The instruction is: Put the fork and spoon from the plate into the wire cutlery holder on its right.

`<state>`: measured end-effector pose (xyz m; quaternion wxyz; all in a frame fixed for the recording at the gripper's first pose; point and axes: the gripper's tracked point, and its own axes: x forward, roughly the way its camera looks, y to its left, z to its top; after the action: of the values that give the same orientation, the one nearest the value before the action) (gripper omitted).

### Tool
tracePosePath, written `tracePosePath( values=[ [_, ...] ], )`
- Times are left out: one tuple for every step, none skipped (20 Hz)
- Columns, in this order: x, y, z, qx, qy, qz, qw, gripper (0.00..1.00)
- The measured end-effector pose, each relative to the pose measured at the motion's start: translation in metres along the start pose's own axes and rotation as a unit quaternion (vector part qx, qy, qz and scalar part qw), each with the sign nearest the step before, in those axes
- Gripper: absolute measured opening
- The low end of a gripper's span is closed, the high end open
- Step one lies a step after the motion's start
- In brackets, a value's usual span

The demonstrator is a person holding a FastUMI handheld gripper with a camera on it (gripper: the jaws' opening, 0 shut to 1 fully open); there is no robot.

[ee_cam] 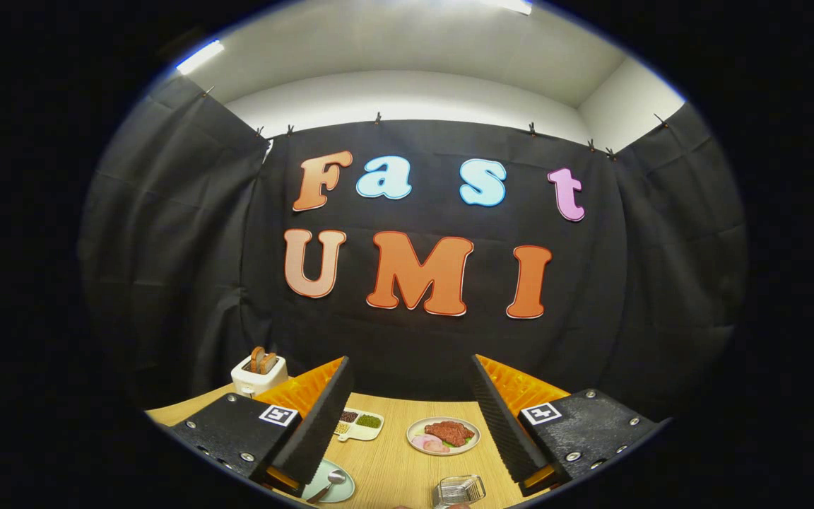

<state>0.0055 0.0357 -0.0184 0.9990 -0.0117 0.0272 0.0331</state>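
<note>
My gripper (407,417) is open and held high above the wooden table, with nothing between its fingers. Below, close to the left finger, a pale green plate (340,489) lies on the table with a spoon (329,483) resting on it; the finger hides part of the plate, and I cannot make out the fork. To the plate's right, near the inner side of the right finger, stands the wire cutlery holder (459,490).
Beyond the fingers a plate of meat and ham slices (443,435) sits mid-table. A small divided tray of beans (359,424) lies left of it. A white toaster with toast (259,373) stands at the far left corner. Black cloth walls close the booth.
</note>
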Motion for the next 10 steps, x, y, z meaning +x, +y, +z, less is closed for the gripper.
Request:
tracePosePath(
  values=[
    [0.001,0.003,-0.002,0.000,0.005,0.003,1.000,0.99],
    [0.001,0.006,-0.005,0.000,0.009,0.005,1.000,0.99],
    [0.003,0.010,-0.008,-0.001,0.014,0.007,1.000,0.99],
    [0.004,0.013,-0.013,-0.004,0.022,0.010,1.000,0.99],
    [0.004,0.017,-0.019,-0.008,0.033,0.014,0.999,0.99],
    [0.005,0.023,-0.024,-0.010,0.041,0.020,0.999,0.99],
    [0.007,0.029,-0.030,-0.012,0.053,0.026,0.998,0.99],
    [0.009,0.034,-0.036,-0.013,0.062,0.031,0.997,0.99],
    [0.011,0.039,-0.042,-0.016,0.074,0.033,0.997,0.99],
    [0.015,0.043,-0.050,-0.020,0.090,0.037,0.995,0.99]
  ],
)
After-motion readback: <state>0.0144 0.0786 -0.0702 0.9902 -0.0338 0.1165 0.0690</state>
